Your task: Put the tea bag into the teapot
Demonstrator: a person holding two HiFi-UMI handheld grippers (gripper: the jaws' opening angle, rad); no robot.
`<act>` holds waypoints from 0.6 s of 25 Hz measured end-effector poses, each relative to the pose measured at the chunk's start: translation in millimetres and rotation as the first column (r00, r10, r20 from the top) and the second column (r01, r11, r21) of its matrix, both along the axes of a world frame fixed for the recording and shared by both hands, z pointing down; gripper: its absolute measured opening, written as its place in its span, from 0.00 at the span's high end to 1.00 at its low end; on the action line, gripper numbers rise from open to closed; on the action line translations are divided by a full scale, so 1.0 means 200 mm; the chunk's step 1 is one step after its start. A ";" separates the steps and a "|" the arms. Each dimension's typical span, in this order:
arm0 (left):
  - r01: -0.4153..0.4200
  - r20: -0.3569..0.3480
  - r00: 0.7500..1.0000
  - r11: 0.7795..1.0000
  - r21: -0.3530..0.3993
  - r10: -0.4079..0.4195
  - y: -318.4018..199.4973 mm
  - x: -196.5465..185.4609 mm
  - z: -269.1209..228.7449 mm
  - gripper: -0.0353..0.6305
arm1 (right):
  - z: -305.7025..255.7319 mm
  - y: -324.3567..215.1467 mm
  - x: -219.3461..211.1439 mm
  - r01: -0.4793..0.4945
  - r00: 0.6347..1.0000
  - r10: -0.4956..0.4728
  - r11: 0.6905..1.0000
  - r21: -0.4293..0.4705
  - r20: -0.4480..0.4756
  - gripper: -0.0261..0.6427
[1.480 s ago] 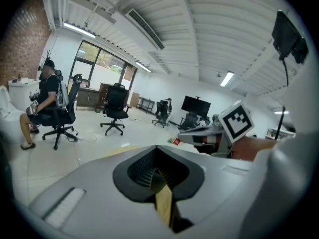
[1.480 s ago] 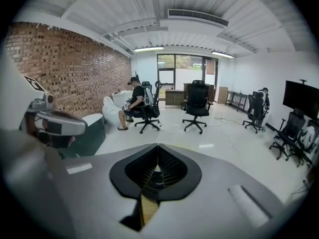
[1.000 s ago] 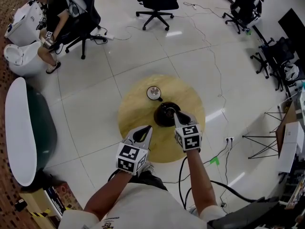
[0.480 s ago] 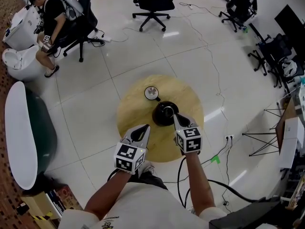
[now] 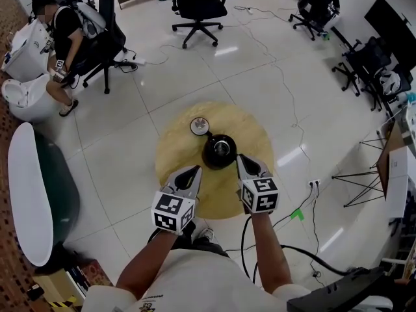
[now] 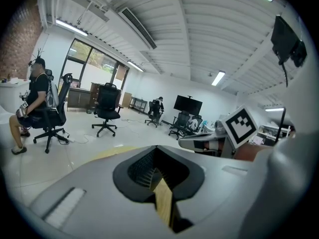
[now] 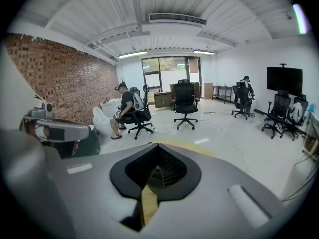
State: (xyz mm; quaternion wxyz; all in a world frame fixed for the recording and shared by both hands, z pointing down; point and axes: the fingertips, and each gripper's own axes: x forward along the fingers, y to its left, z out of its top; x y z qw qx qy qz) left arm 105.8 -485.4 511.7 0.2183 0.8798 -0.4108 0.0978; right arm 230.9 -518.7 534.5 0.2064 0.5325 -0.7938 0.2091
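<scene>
Left tool [image 5: 197, 169] [image 6: 156, 150]: jaws closed tip to tip, nothing between the ribbed pads, only a sliver of wood showing through the slit below. It is held over the near left part of the round light-wood worktop [image 5: 255, 132], tips aimed toward the black round teapot [image 5: 219, 151] but short of it, not touching. A small round silvery lid [image 5: 199, 125] lies on the worktop just beside the teapot, at its far left. The teapot stands near the worktop's middle, mouth uncovered. Right tool [image 5: 241, 157] [image 7: 157, 146]: jaws likewise closed on nothing, tips just beside the teapot's near right flank. Tea bag not discernible in any view.
</scene>
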 end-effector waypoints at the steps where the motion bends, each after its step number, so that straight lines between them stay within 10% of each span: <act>1: 0.000 0.004 1.000 1.000 0.008 0.000 0.01 0.01 -0.01 0.93 | -0.02 0.02 0.00 -0.003 1.000 0.003 1.000 0.008 0.020 0.96; 15: 0.015 0.071 0.997 0.993 0.116 -0.024 0.36 0.03 -0.16 0.93 | -0.17 0.47 0.06 -0.002 0.985 -0.016 0.995 0.102 0.171 0.96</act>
